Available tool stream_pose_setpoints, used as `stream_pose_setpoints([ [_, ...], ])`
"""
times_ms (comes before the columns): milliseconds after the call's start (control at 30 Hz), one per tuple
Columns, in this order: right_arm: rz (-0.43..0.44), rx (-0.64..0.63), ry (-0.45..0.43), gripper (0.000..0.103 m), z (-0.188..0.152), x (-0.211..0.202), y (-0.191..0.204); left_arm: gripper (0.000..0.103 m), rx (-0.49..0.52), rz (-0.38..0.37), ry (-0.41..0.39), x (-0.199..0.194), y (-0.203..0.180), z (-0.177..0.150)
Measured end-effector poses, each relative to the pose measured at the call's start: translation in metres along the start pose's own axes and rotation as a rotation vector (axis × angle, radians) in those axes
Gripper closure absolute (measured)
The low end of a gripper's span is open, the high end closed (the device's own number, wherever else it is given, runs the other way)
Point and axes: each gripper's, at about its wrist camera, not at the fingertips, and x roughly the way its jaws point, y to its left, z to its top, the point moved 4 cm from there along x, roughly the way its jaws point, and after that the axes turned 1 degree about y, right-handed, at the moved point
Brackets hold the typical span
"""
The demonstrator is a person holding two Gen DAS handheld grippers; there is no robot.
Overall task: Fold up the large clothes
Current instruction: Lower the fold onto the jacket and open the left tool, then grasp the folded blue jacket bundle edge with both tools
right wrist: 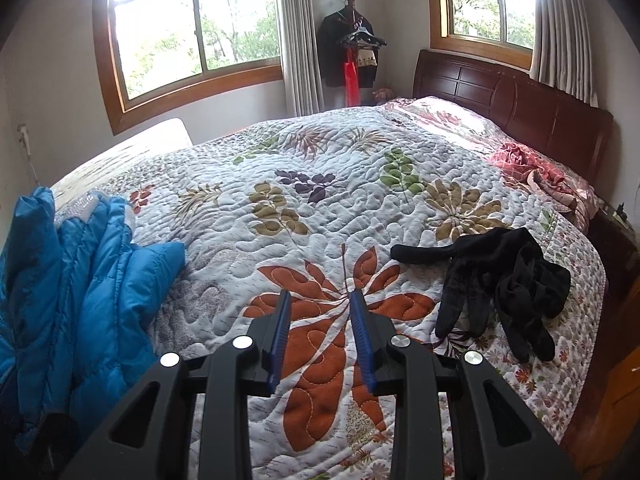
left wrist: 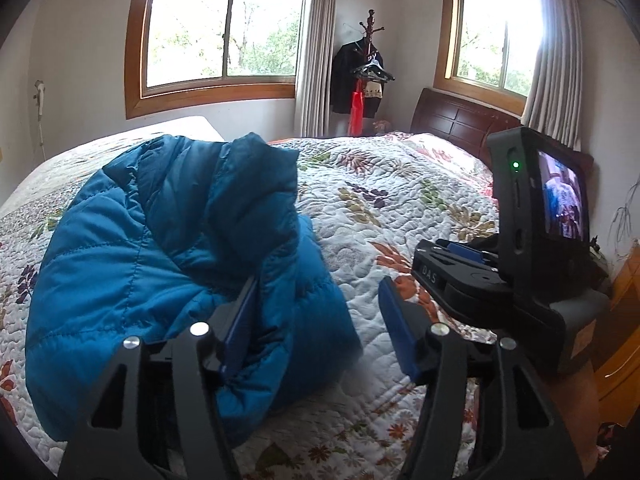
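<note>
Left fingers (left wrist: 394, 320) apart beside blue jacket (left wrist: 160, 240) on quilt (left wrist: 400, 200).

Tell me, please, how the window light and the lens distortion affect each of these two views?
Left wrist view: the right-hand window blows out to white glare, the bed bulges from fisheye curve, corners go dark. Right wrist view: both windows overexpose, the headboard bends, the quilt stays evenly lit and sharp.

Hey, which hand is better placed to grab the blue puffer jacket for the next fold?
Left, probably. The left tool stands open right at the blue puffer jacket, one pad against its fabric. The right tool hangs over bare floral quilt, with the jacket off to its left.
</note>
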Motion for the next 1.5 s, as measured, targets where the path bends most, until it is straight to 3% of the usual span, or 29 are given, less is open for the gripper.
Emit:
stream_pose_setpoints([
  [167, -0.006, 0.01, -0.018, 0.072, 0.005, -0.014, -0.009, 0.038, 0.051, -0.139, 0.006, -0.019, -0.022, -0.008],
  [267, -0.005, 0.011, -0.028, 0.072, 0.008, -0.024, -0.009, 0.038, 0.094, -0.126, 0.005, -0.032, -0.025, -0.016],
  [367, 0.021, -0.012, -0.048, 0.072, 0.012, -0.038, 0.006, 0.038, 0.07, -0.066, 0.002, -0.044, -0.002, -0.013],
  [467, 0.067, -0.072, -0.093, 0.072, 0.019, -0.06, 0.037, 0.051, -0.019, -0.044, -0.019, -0.063, 0.046, 0.001],
  [567, 0.131, -0.127, -0.143, 0.072, 0.026, -0.086, 0.073, 0.043, -0.136, 0.06, -0.052, -0.087, 0.104, 0.019],
  [667, 0.196, -0.176, -0.191, 0.072, 0.033, -0.112, 0.109, 0.042, -0.271, 0.008, -0.049, -0.105, 0.156, 0.035],
  [800, 0.287, -0.245, -0.207, 0.073, 0.037, -0.138, 0.161, 0.043, -0.35, 0.193, -0.129, -0.137, 0.214, 0.053],
  [867, 0.323, -0.267, -0.195, 0.072, 0.032, -0.143, 0.182, 0.043, -0.368, 0.246, -0.136, -0.145, 0.23, 0.054],
  [967, 0.359, -0.287, -0.172, 0.072, 0.019, -0.146, 0.204, 0.044, -0.373, 0.308, -0.113, -0.142, 0.242, 0.052],
  [1133, 0.353, -0.312, -0.146, 0.073, 0.006, -0.135, 0.22, 0.046, -0.346, 0.32, -0.062, -0.121, 0.234, 0.048],
  [1500, 0.293, -0.311, -0.087, 0.073, 0.008, -0.086, 0.218, 0.052, -0.306, 0.331, 0.066, -0.052, 0.224, 0.027],
])
